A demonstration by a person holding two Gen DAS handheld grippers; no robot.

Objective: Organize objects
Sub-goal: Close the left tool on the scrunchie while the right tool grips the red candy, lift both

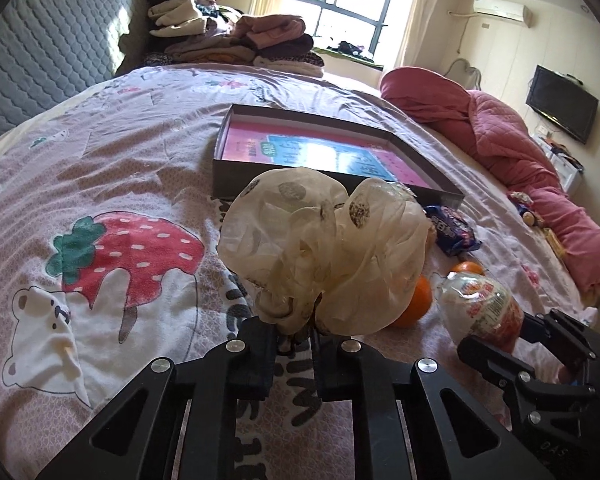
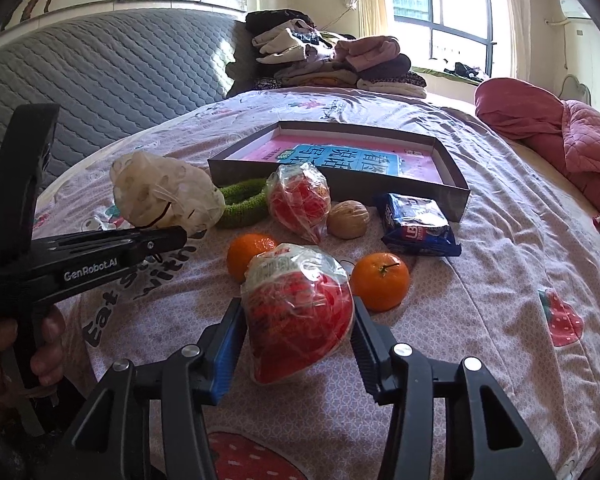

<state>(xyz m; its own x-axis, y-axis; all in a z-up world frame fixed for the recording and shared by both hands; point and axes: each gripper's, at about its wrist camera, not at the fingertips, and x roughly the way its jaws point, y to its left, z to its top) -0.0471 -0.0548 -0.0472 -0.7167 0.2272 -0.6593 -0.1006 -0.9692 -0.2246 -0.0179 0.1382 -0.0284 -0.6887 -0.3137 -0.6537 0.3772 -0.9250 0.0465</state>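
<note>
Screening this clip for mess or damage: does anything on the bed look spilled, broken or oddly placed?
Nothing looks spilled or damaged. The only oddity is food loose on bedding: two oranges, a walnut and a blue snack pack lie scattered before the open box, which holds only a book.

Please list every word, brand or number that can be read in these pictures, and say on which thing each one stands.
"GenRobot.AI": on the side of the left tongs.
"Eat" and "with": printed on the bedsheet; the rest of that line is hidden.
Large Chinese characters on the blue and pink sheet in the grey box: I cannot read them surely.
Blue snack packet, red snack bags: print too blurred.
</note>
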